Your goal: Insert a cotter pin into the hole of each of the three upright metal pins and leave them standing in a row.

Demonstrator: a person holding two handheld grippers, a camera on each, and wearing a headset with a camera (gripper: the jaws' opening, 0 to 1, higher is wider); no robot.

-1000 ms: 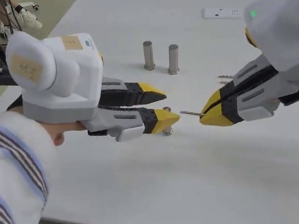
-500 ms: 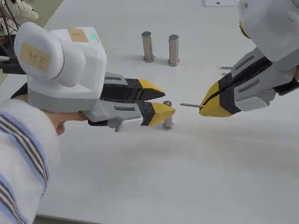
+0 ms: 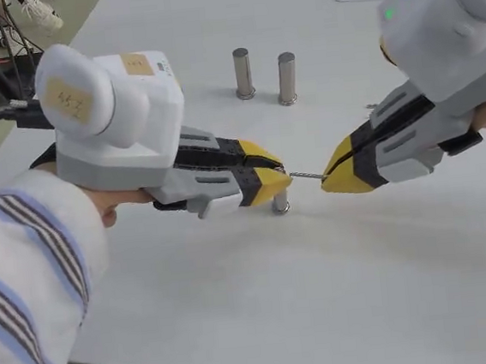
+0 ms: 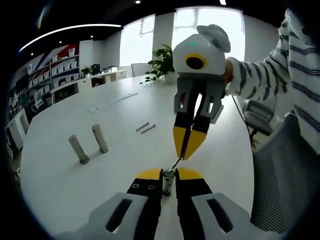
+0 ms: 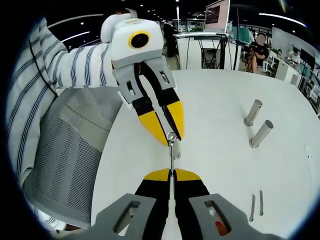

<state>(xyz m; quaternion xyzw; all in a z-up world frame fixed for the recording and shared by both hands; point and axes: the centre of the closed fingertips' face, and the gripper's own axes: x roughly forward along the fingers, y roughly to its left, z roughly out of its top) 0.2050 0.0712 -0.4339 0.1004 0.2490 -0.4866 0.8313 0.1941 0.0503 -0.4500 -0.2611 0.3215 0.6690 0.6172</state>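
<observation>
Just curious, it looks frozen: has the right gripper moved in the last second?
Yes. Against the rear pins, the right gripper crept slightly left, its cotter pin nearer the clamped metal pin.

Left tongs (image 3: 282,176) and right tongs (image 3: 327,176) point tip to tip, nearly meeting, both seemingly clamped closed.

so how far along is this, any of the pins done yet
None looks finished. In hand: the left gripper clamps one metal pin upright while the right gripper holds a cotter pin at its top; entry into the hole is unclear. Left: two bare metal pins standing behind, two spare cotter pins lying nearby.
</observation>
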